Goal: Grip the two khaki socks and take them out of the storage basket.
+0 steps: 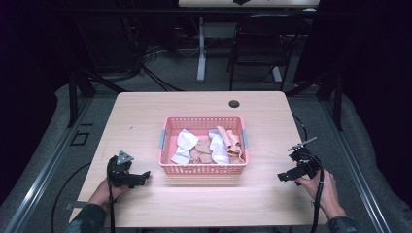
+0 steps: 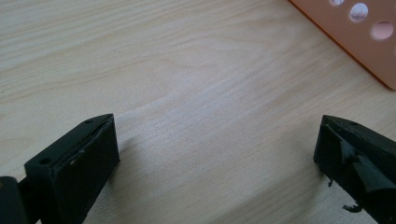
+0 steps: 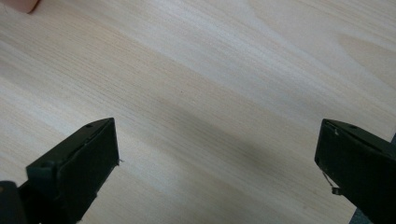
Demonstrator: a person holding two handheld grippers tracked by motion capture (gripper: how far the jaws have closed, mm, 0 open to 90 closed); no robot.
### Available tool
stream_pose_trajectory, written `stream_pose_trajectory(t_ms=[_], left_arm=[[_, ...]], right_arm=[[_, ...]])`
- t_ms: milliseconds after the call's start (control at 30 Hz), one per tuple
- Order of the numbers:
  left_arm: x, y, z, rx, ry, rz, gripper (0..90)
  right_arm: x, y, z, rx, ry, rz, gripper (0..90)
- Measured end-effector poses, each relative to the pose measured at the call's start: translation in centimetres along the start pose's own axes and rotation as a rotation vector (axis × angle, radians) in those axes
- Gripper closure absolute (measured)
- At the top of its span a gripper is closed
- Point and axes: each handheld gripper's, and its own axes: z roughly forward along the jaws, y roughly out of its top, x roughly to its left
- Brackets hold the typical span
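Nearest, the left hand-held gripper [image 1: 145, 175] and right hand-held gripper [image 1: 282, 177] are hovering wide apart, empty, flanking the pink basket [image 1: 203, 168] on the desk [image 1: 145, 116]. Crumpled cloths [image 1: 210, 145] are lying inside, partly hidden by its walls.

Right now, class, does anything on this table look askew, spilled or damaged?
Nothing stands out. The pink basket sits square on the table, the cloths stay inside it, and both grippers, left and right, hover open.
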Motion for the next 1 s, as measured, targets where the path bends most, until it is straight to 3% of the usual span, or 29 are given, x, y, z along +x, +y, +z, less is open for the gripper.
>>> stream_pose_trajectory(t_ms=[200,233,267,367,567,933,1000], left_arm=[[0.0,0.0,0.0,0.0,0.001,0.001,0.0],[0.0,0.0,0.0,0.001,0.001,0.001,0.0],[0.0,0.0,0.0,0.001,0.001,0.001,0.0],[0.0,0.0,0.0,0.001,0.001,0.001,0.0],[0.0,0.0,0.0,0.0,0.0,0.0,0.0],[0.0,0.0,0.0,0.007,-0.002,0.005,0.0],[0.0,0.0,0.0,0.002,0.0,0.004,0.0]], right_arm=[[0.2,0.0,0.2,-0.004,0.004,-0.002,0.0],[0.1,0.1,0.0,0.018,0.0,-0.025,0.0],[0.3,0.2,-0.1,-0.001,0.017,-0.016,0.0],[0.4,0.3,-0.3,-0.006,0.005,-0.024,0.0],[0.9,0.6,-0.6,-0.003,0.024,-0.031,0.0],[1.8,1.6,-1.3,-0.039,0.016,-0.048,0.0],[1.8,2.1,-1.7,-0.035,0.012,-0.072,0.0]])
